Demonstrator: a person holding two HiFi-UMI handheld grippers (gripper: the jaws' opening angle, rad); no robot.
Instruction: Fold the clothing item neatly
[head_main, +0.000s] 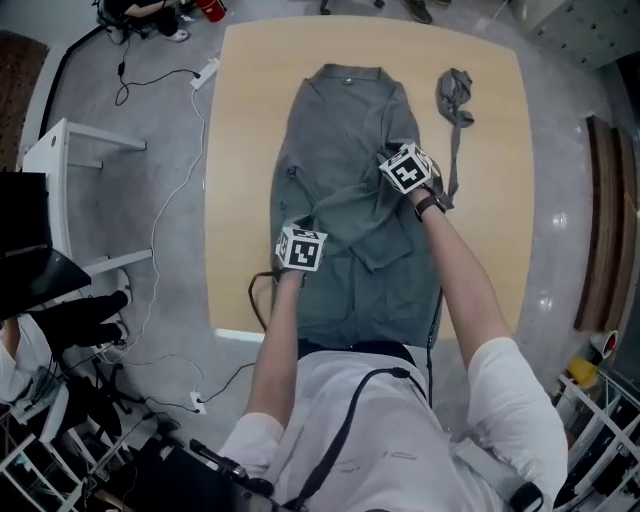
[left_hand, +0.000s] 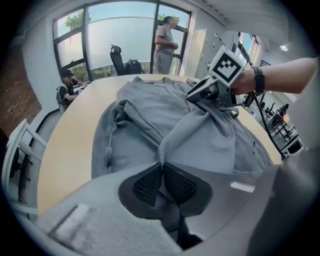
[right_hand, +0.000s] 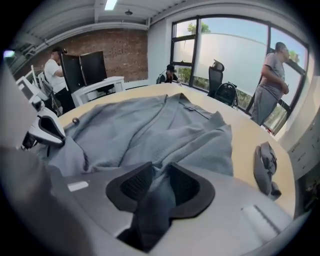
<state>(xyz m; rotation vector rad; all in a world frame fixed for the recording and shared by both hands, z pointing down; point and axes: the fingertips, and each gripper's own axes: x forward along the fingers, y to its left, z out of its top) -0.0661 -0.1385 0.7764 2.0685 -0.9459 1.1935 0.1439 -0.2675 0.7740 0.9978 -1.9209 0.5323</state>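
Note:
A grey garment (head_main: 345, 130) lies spread lengthwise on the tan table (head_main: 240, 150), collar at the far end. My left gripper (head_main: 300, 248) sits over its left side, and in the left gripper view (left_hand: 161, 167) the jaws pinch a raised fold of the fabric (left_hand: 150, 115). My right gripper (head_main: 408, 170) is over the garment's right side, where a flap is pulled across the body. In the right gripper view (right_hand: 159, 182) a thick bunch of the cloth (right_hand: 150, 125) runs between the jaws, which are closed on it.
A loose grey belt (head_main: 455, 95) lies on the table right of the garment, also visible from the right gripper (right_hand: 265, 167). A white desk (head_main: 70, 190) and floor cables (head_main: 170, 200) are left of the table. A person (left_hand: 164, 45) stands by the far window.

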